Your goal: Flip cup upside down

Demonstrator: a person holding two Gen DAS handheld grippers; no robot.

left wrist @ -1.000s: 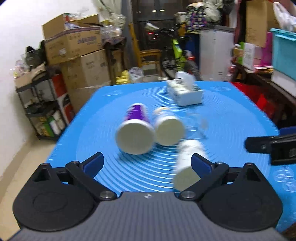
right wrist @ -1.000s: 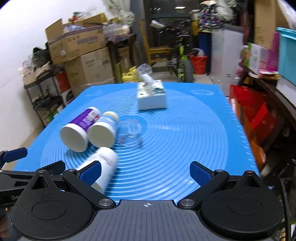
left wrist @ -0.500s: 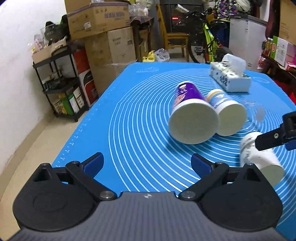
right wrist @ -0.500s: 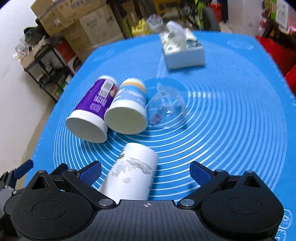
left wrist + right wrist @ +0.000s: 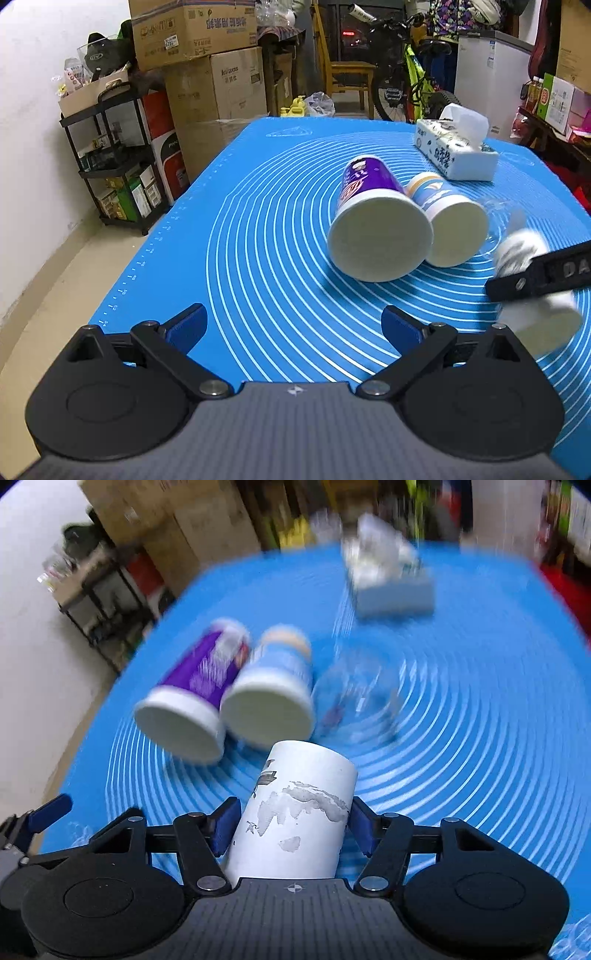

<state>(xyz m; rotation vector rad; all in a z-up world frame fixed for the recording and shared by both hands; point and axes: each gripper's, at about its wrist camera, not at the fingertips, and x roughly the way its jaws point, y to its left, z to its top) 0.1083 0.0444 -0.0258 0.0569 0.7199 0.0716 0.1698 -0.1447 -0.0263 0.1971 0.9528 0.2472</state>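
A white paper cup with a grey print lies on its side between the pads of my right gripper, whose jaws are closed against its sides. It shows blurred in the left wrist view behind a right gripper finger. A purple cup and a light blue cup lie on their sides, touching. A clear plastic cup lies beside them. My left gripper is open and empty over the blue mat.
A tissue box sits at the far side of the mat. Cardboard boxes, a black shelf, a bicycle and a white freezer stand beyond the table.
My right gripper moved forward and down around the white cup and closed on it. My left gripper stayed at the near left, drifting slightly.
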